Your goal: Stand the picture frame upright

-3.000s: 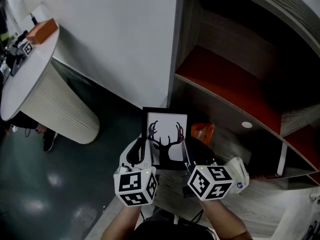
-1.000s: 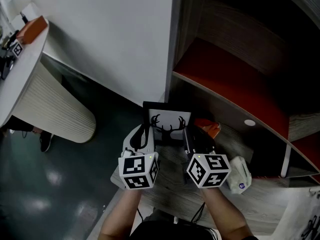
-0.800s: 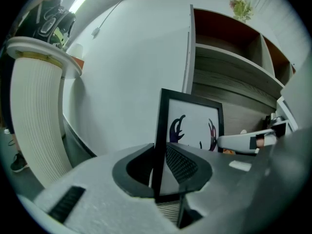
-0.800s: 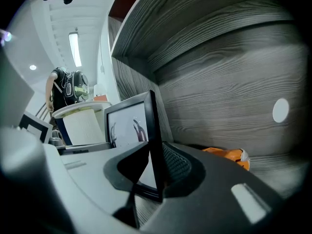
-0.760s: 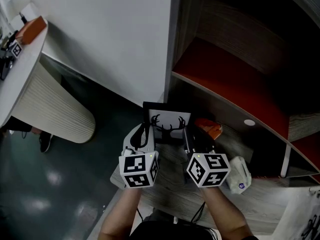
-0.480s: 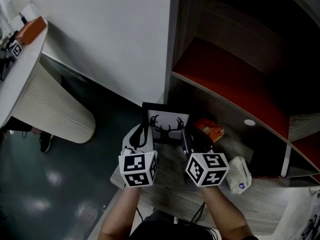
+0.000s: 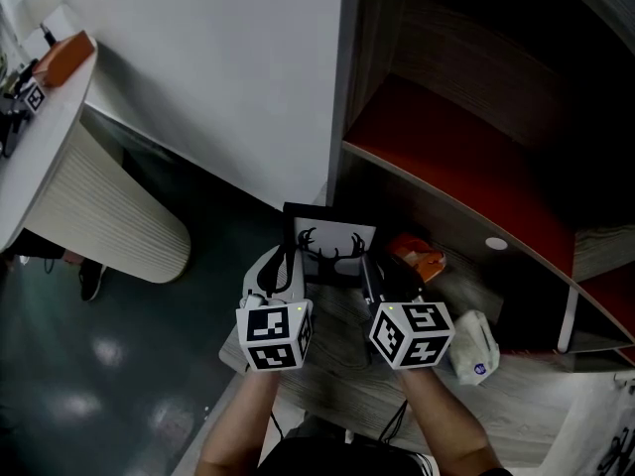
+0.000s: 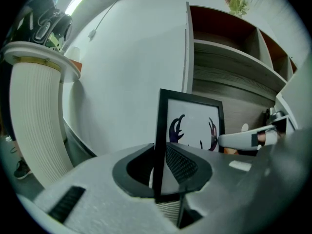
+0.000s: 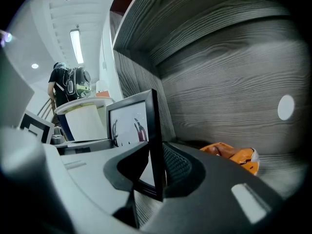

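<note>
Picture frame (image 7: 335,248) stood upright, left gripper (image 8: 163,167) and right gripper (image 9: 156,172) each clamped on a side edge; risked toppling if released unpropped.

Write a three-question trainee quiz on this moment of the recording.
1. True or false: the picture frame lies face down on the wood-grain shelf.
2. What is the left gripper shut on? A. the picture frame's left edge B. the wood-grain shelf C. nothing
3. Fill in: the right gripper clamps the picture frame's ____ edge.
Key: 1 false; 2 A; 3 right.
</note>
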The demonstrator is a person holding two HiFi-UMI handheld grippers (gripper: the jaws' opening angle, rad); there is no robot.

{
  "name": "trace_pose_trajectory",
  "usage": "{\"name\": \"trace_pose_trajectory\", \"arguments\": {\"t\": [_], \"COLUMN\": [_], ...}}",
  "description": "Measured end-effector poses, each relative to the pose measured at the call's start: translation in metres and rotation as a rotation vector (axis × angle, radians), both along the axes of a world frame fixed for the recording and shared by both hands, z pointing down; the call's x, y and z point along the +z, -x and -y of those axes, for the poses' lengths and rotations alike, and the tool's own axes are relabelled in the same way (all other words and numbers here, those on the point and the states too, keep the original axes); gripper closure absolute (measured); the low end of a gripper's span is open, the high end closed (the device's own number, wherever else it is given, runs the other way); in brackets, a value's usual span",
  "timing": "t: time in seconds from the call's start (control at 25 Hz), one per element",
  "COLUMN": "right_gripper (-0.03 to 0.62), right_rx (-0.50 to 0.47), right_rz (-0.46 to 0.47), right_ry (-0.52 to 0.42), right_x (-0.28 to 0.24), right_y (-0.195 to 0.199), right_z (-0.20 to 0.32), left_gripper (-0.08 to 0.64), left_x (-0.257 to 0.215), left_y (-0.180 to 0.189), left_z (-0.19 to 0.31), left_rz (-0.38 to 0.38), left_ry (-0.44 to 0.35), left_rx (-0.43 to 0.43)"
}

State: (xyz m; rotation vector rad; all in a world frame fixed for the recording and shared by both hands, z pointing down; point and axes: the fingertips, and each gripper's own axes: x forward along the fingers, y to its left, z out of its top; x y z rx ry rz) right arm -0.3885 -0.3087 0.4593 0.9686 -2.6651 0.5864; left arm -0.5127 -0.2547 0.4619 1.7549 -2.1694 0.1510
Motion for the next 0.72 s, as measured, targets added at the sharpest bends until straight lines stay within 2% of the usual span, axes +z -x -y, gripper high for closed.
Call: {"name": "trace_pose_trajectory", "arguments": {"t": [0.32,0.48,0.72], "right_gripper": [0.5,0.491,0.489], "right_rx": [-0.018,-0.02,-0.009], "right_rz": [0.011,0.008,0.007], "right_ry": [-0.015,-0.023,-0.032], "right_x": [-0.0046,-0.0066,-0.0096], "right_y": [0.002,0.0016,-0.0033], "right_z": [-0.0022,-0.0042,-0.0073], "left_gripper": [0.488,0.457,0.448], "left_x": [0.0005,-0.0007,-0.0016], "left_y": [-0.0005,-0.0023,-0.0033], "left_z": [-0.0002,-0.0008,-0.0048], "left_rz": [0.003,0.003,0.001], "left_ry": [0.011,0.008,0.004], "left_rx": [0.011,0.017,0.014]}}
